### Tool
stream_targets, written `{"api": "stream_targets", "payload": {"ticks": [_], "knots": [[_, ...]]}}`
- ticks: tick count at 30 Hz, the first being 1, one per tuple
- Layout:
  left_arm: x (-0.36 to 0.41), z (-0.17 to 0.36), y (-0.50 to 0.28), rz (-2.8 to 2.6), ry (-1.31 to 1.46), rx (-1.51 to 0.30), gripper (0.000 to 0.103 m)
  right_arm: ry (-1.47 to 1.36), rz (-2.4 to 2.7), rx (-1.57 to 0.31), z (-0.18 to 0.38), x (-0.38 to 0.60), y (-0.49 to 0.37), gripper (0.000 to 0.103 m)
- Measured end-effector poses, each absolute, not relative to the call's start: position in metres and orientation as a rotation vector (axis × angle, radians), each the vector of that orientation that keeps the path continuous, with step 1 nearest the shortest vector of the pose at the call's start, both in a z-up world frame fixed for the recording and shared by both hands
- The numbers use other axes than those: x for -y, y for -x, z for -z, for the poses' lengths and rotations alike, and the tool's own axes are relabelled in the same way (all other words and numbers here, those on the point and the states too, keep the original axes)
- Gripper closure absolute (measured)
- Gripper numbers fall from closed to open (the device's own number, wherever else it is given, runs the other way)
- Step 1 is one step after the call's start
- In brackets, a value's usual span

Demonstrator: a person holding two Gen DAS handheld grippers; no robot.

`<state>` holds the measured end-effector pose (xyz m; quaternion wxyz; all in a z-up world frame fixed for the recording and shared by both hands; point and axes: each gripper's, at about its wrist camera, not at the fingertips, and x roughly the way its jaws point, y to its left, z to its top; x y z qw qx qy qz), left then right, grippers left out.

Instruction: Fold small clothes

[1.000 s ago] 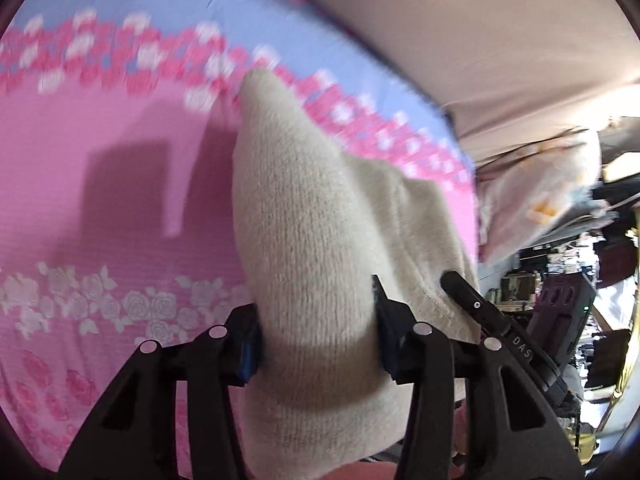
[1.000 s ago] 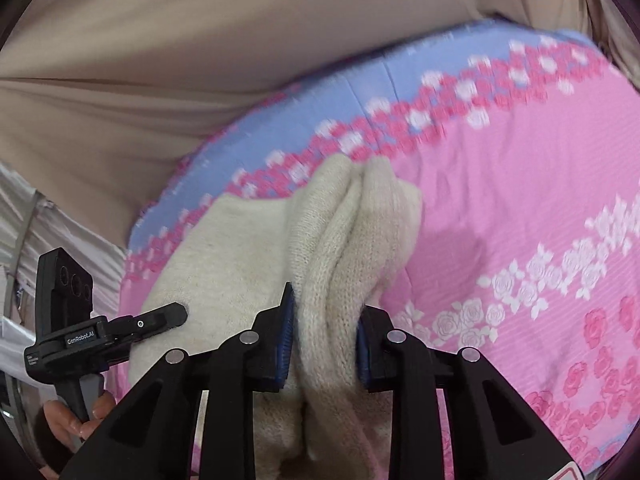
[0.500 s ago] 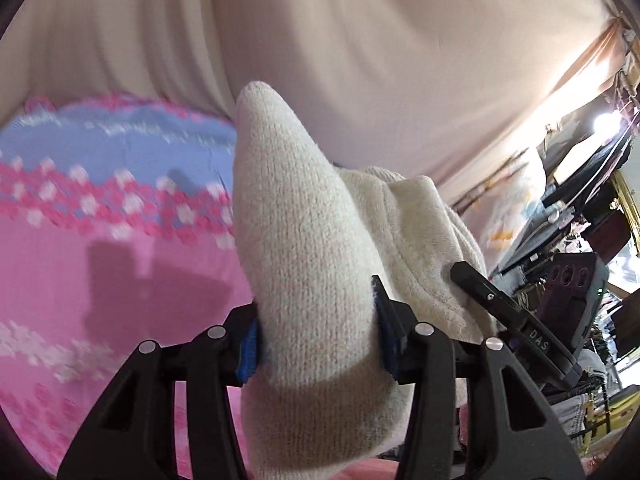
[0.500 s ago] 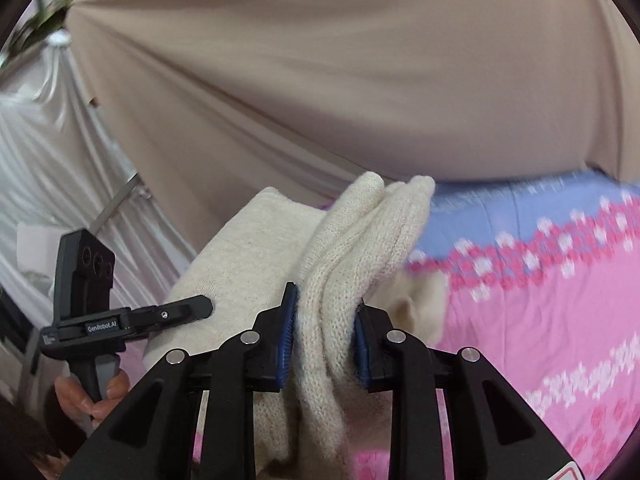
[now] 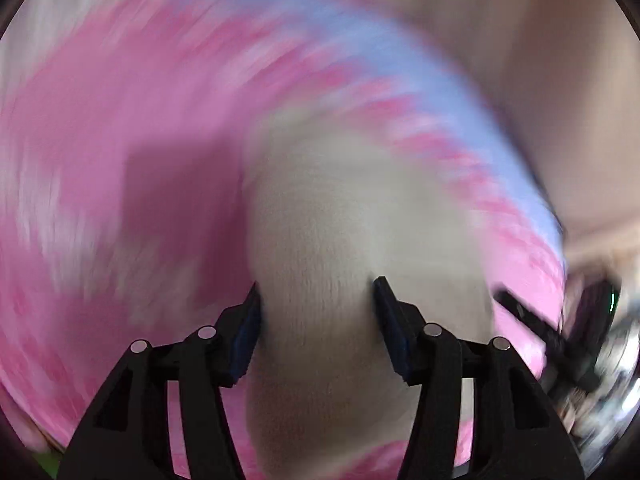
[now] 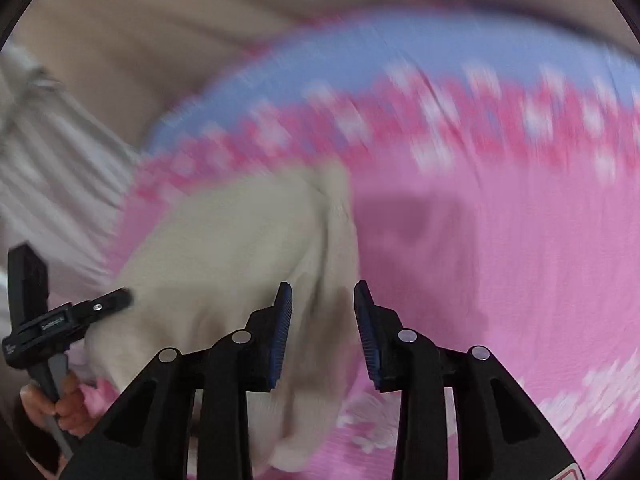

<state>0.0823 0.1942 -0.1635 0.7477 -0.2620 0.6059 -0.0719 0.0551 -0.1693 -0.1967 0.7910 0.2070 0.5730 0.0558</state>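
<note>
A cream knitted garment (image 5: pixel 320 264) hangs between my two grippers over the pink flowered bedsheet (image 5: pixel 120 128). My left gripper (image 5: pixel 316 300) is shut on a thick fold of it. In the right wrist view the garment (image 6: pixel 240 248) spreads to the left and down between the fingers. My right gripper (image 6: pixel 323 304) stands with its jaws a little apart, cloth lying loosely between them against the left pad. Both views are blurred by motion. The left gripper also shows in the right wrist view (image 6: pixel 116 300), touching the garment's left edge.
The bedsheet (image 6: pixel 500 240) has a blue band and rose border along its far edge. A beige curtain (image 6: pixel 200 40) hangs behind the bed. The right gripper's body (image 5: pixel 540 332) shows at the right of the left wrist view, with blurred clutter beyond.
Both grippers have swung down from the curtain toward the bed with the garment. The right gripper's jaws have parted from their tight grip on the fold.
</note>
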Motion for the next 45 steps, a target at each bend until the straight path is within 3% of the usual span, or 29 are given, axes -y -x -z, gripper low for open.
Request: {"api": "stream_targets", "payload": {"ticks": [2, 3, 4, 7, 8, 9, 10, 12, 14, 15, 16, 18, 19, 26, 28, 30, 33, 35, 36, 37, 39, 42, 45], "knots": [[-0.233, 0.195, -0.066, 0.224, 0.850, -1.283, 0.039, -0.492, -0.091, -1.186, 0.199, 0.172, -0.035, 0.070], [-0.245, 0.197, -0.060, 0.226, 0.909, -1.261, 0.035, -0.494, -0.082, -1.161, 0.194, 0.172, -0.028, 0.064], [-0.248, 0.194, -0.059, 0.220, 0.891, -1.252, 0.031, -0.512, -0.084, -1.146, 0.189, 0.171, -0.023, 0.051], [-0.240, 0.174, -0.070, 0.265, 0.751, -1.234, 0.029, -0.558, -0.117, -1.106, 0.177, 0.164, -0.022, 0.039], [-0.237, 0.169, -0.074, 0.274, 0.726, -1.229, 0.024, -0.551, -0.114, -1.105, 0.176, 0.160, -0.026, 0.035], [-0.233, 0.164, -0.079, 0.282, 0.699, -1.220, 0.013, -0.536, -0.104, -1.108, 0.177, 0.155, -0.031, 0.024], [-0.229, 0.162, -0.082, 0.285, 0.687, -1.212, 0.009, -0.523, -0.091, -1.121, 0.182, 0.150, -0.036, 0.018], [-0.221, 0.167, -0.091, 0.289, 0.680, -1.231, 0.009, -0.566, -0.113, -1.169, 0.197, 0.145, -0.046, 0.018], [-0.208, 0.180, -0.095, 0.344, 0.707, -1.256, 0.017, -0.683, -0.194, -1.186, 0.206, 0.143, -0.054, 0.040], [-0.201, 0.184, -0.099, 0.370, 0.703, -1.273, 0.034, -0.723, -0.224, -1.181, 0.204, 0.141, -0.056, 0.066], [-0.196, 0.184, -0.099, 0.370, 0.680, -1.276, 0.043, -0.704, -0.214, -1.167, 0.196, 0.140, -0.057, 0.077], [-0.191, 0.166, -0.101, 0.428, 0.661, -1.220, 0.058, -0.667, -0.231, -1.117, 0.172, 0.137, -0.056, 0.088], [-0.190, 0.154, -0.100, 0.470, 0.659, -1.193, 0.060, -0.668, -0.249, -1.085, 0.158, 0.138, -0.055, 0.091], [-0.180, 0.079, -0.115, 0.600, 0.595, -1.025, 0.058, -0.573, -0.304, -0.927, 0.081, 0.129, -0.059, 0.091], [-0.180, 0.081, -0.124, 0.537, 0.522, -1.028, 0.040, -0.483, -0.238, -0.987, 0.100, 0.130, -0.069, 0.078], [-0.178, 0.107, -0.133, 0.388, 0.412, -1.071, 0.019, -0.408, -0.111, -1.031, 0.129, 0.136, -0.076, 0.074], [-0.187, 0.144, -0.134, 0.268, 0.408, -1.224, 0.031, -0.531, -0.093, -1.017, 0.132, 0.150, -0.053, 0.079], [-0.200, 0.141, -0.120, 0.295, 0.519, -1.183, 0.026, -0.474, -0.134, -0.974, 0.109, 0.135, -0.037, 0.079], [-0.204, 0.137, -0.110, 0.282, 0.516, -1.157, 0.016, -0.440, -0.157, -0.977, 0.102, 0.124, -0.029, 0.078], [-0.205, 0.135, -0.105, 0.281, 0.507, -1.147, 0.010, -0.432, -0.164, -0.993, 0.103, 0.116, -0.025, 0.059], [-0.207, 0.142, -0.102, 0.310, 0.531, -1.164, 0.009, -0.451, -0.145, -1.018, 0.119, 0.107, -0.019, 0.025], [-0.221, 0.168, -0.103, 0.322, 0.663, -1.271, 0.008, -0.581, -0.085, -1.100, 0.160, 0.113, -0.019, 0.019], [-0.230, 0.197, -0.103, 0.372, 0.829, -1.334, 0.007, -0.858, -0.174, -1.194, 0.208, 0.119, -0.027, 0.021]]}}
